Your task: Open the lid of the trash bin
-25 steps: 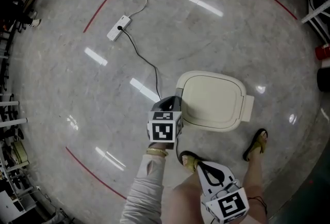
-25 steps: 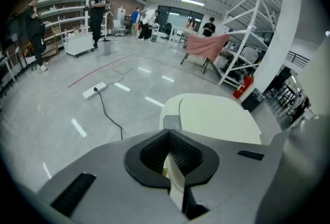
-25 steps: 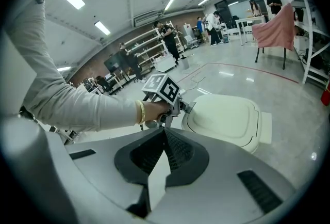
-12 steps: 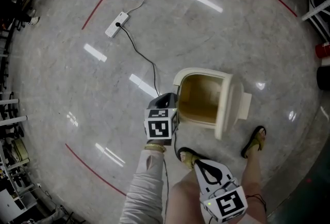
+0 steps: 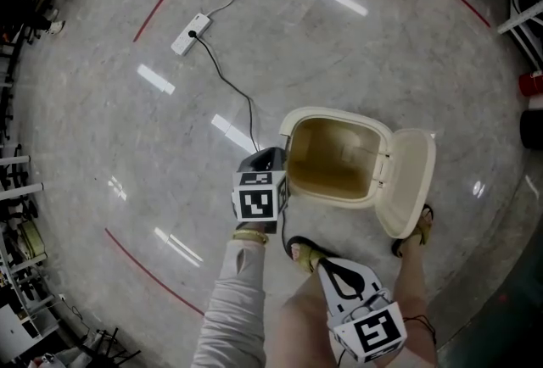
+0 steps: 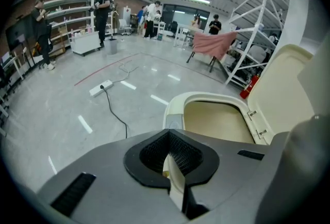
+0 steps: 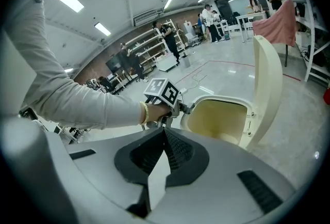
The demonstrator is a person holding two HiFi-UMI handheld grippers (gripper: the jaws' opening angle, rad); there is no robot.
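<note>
The cream trash bin (image 5: 299,125) stands on the floor with its lid (image 5: 409,181) swung fully open to the right, showing the bare inside. My left gripper (image 5: 273,161) is shut, its tip at the bin's left rim; in the left gripper view the jaws (image 6: 170,138) hover right over a grey button (image 6: 174,124) on the near rim of the bin (image 6: 206,98). The right gripper (image 5: 344,280) hangs shut and empty low by the person's legs, apart from the bin. From the right gripper view (image 7: 165,135) I see the open bin (image 7: 216,114), its upright lid (image 7: 268,83) and the left gripper (image 7: 178,109).
A white power strip (image 5: 190,34) lies at the far left, and its black cable (image 5: 229,86) runs up to the bin. The person's sandalled feet (image 5: 305,254) stand just in front of the bin. Racks line the left edge; a red cylinder (image 5: 530,85) is at the right.
The bin's lid went from shut, through half raised, to fully open on the right. My left gripper stayed at the bin's left rim; the right gripper barely moved.
</note>
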